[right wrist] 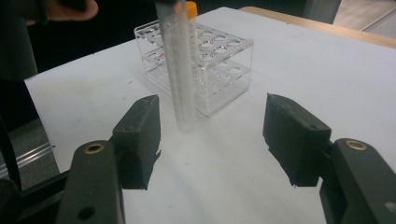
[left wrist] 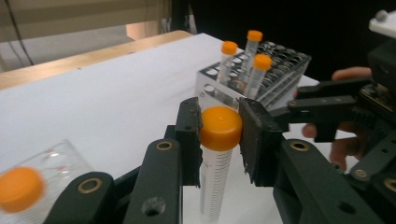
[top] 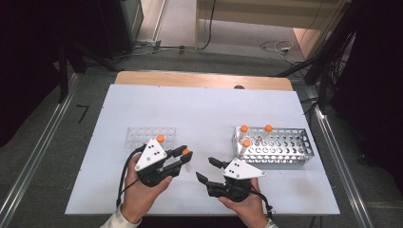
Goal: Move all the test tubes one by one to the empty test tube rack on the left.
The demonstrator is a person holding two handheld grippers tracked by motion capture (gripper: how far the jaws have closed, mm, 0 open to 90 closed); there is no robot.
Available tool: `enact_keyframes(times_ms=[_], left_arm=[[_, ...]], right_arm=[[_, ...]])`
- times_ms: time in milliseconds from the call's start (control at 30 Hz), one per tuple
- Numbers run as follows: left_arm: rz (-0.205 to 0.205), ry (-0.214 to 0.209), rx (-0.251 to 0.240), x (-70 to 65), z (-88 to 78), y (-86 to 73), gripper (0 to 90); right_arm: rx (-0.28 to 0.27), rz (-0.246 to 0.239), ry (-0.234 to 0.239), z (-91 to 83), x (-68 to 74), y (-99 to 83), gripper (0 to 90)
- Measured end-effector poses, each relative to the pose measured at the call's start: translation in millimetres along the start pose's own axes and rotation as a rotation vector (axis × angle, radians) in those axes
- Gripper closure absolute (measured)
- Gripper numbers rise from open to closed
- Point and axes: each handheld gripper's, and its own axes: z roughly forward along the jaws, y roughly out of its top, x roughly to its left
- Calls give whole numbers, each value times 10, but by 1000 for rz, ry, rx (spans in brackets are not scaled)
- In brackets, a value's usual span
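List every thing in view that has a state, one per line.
Left gripper: shut on the held tube's cap.
Held tube: upright, lifted off the table.
Right gripper: fingers open, nothing between them.
Metal rack: holds three capped tubes.
Clear rack: holds one capped tube.

A clear plastic tube (left wrist: 215,172) with printed measuring marks and an orange screw cap (left wrist: 221,127) hangs upright, cap at the top, above the white counter (top: 204,114). The left gripper (left wrist: 219,135) clamps it at the cap. Its rounded lower end (right wrist: 186,122) hangs free between the spread jaws of the right gripper (right wrist: 212,135), touching neither.
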Motion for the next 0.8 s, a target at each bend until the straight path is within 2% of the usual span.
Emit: enact_keyframes(times_ms=[200,233,400,600,800], left_arm=[[-39,43,-14,201,-196,57,705],[-51,61,-20,260,-254,70,705],[-64,101,-34,393,-382,103,705],[-74,132,-36,498,-467,121,705],[-67,199,-45,602,-494,118,705]], right_arm=[[-5,7,-12,-82,-40,-17,358],[-6,6,-14,-91,-49,-18,358],[-6,14,-22,-113,-76,-23,360],[-4,16,-22,-111,-84,-27,364],[-1,17,-22,-109,-88,-31,367]])
